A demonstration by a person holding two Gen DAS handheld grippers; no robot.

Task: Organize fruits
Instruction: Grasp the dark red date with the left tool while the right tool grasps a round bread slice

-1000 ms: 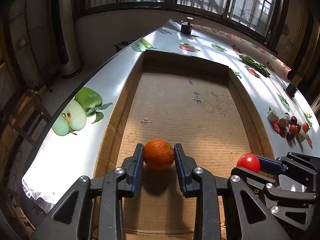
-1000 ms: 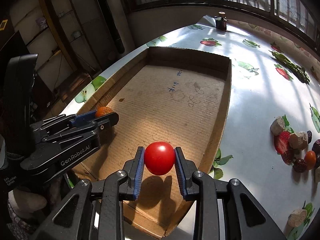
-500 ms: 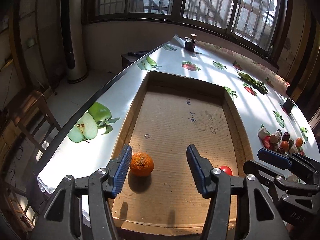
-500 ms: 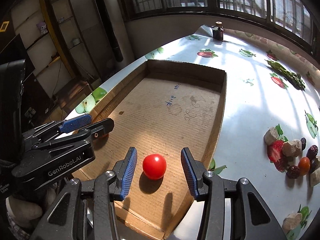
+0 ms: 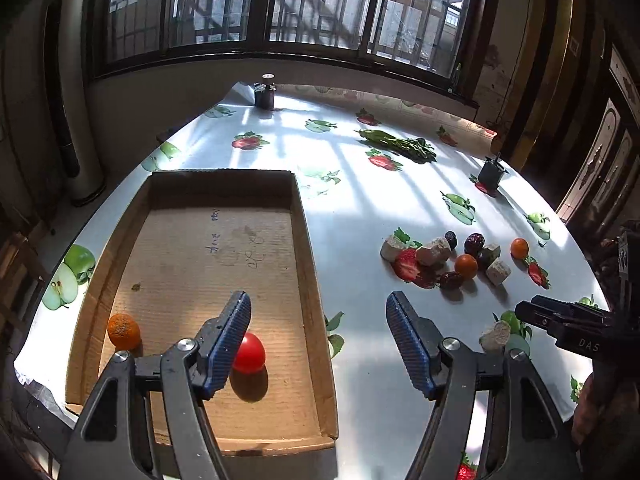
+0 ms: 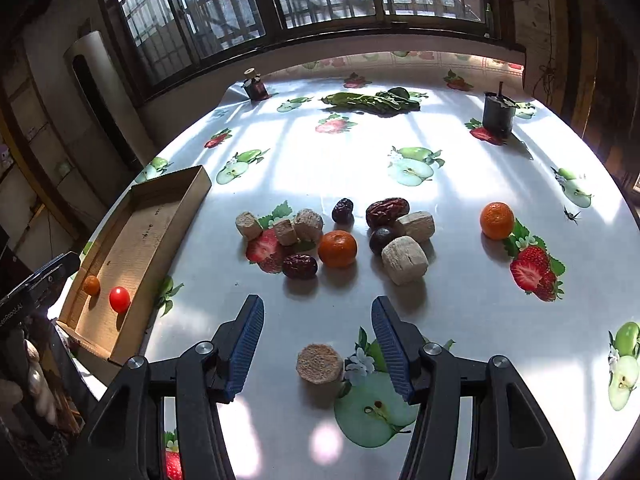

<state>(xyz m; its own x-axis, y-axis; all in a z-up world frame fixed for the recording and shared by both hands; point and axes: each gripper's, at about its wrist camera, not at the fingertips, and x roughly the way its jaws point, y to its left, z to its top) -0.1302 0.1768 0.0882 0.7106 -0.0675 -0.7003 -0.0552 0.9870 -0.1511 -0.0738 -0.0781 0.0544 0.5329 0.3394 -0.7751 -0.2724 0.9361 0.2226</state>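
The left gripper [image 5: 318, 340] has its jaws spread wide and grasps nothing; its left finger [image 5: 229, 340] overlaps the red tomato [image 5: 250, 353] in the lower middle of the frame, hiding the tomato's left edge. The tomato lies on the floor of the cardboard tray [image 5: 310, 264], and a small orange [image 5: 123, 331] sits well to its left, near the tray's left wall.

The right gripper [image 6: 318, 344] is likewise released and empty. A round tan biscuit [image 6: 320, 363] lies on the fruit-print tablecloth [image 6: 320, 160] between its fingers, low in the gap. Above the fingertips, mid-frame, a loose cluster holds another orange [image 6: 337, 248], dark dates [image 6: 300, 266] and more tan blocks [image 6: 404, 260]; a third orange [image 6: 497, 220] sits apart at right. The tray shows at the left edge
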